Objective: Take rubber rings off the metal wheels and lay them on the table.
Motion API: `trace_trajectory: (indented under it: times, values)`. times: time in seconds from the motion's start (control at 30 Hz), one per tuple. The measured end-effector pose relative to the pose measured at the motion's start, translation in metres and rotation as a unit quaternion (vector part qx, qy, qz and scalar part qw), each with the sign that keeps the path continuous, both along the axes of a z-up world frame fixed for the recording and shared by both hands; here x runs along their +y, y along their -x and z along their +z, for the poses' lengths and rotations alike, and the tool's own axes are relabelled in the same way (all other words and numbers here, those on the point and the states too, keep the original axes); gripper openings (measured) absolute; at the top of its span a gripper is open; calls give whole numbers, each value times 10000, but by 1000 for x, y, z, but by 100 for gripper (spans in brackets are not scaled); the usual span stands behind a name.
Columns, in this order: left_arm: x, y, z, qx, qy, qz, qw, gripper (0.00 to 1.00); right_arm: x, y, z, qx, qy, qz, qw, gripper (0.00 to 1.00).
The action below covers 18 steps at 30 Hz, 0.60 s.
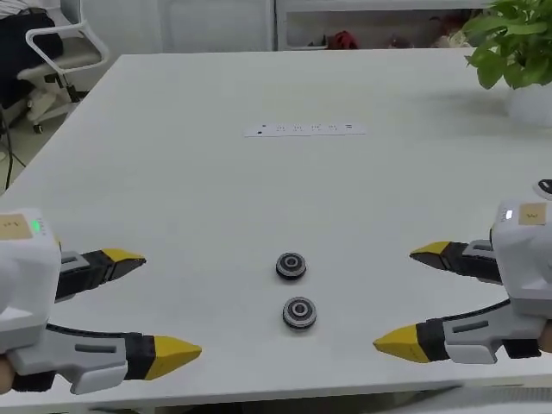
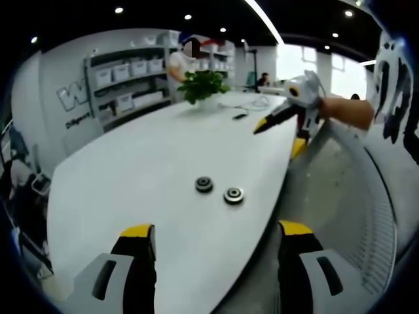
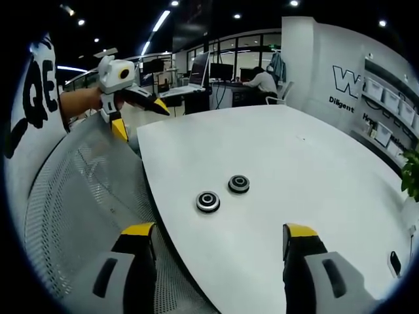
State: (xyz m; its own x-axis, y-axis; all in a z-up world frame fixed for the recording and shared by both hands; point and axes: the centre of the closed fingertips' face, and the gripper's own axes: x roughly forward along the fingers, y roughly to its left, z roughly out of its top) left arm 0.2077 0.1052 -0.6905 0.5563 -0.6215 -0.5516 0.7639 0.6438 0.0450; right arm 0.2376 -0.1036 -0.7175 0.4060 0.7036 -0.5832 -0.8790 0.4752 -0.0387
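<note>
Two small metal wheels with black rubber rings lie on the white table near its front edge: the far wheel (image 1: pixel 291 266) and the near wheel (image 1: pixel 299 313), close together. My left gripper (image 1: pixel 159 304) hangs open at the left of them, nothing between its yellow-tipped jaws. My right gripper (image 1: pixel 412 297) hangs open at the right, also with nothing in it. From the left gripper view the wheels (image 2: pixel 203 184) (image 2: pixel 233 195) lie ahead, with the right gripper (image 2: pixel 262 124) beyond. In the right gripper view the wheels (image 3: pixel 208 201) (image 3: pixel 238 184) lie ahead of the jaws, the left gripper (image 3: pixel 160 108) past them.
A flush power strip (image 1: pixel 304 129) sits in the table's middle. A potted plant (image 1: pixel 511 43) stands at the far right corner, a small dark object (image 1: pixel 544 186) lies at the right edge. An office chair (image 1: pixel 53 60) stands beyond the far left corner.
</note>
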Motion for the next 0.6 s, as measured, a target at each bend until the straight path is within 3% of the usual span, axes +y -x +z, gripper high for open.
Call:
trace_trajectory:
  times: [0.6]
  values:
    - [0, -14, 8, -80, -25, -42, 10000, 76, 4, -8, 5, 18, -114, 13, 9999, 73]
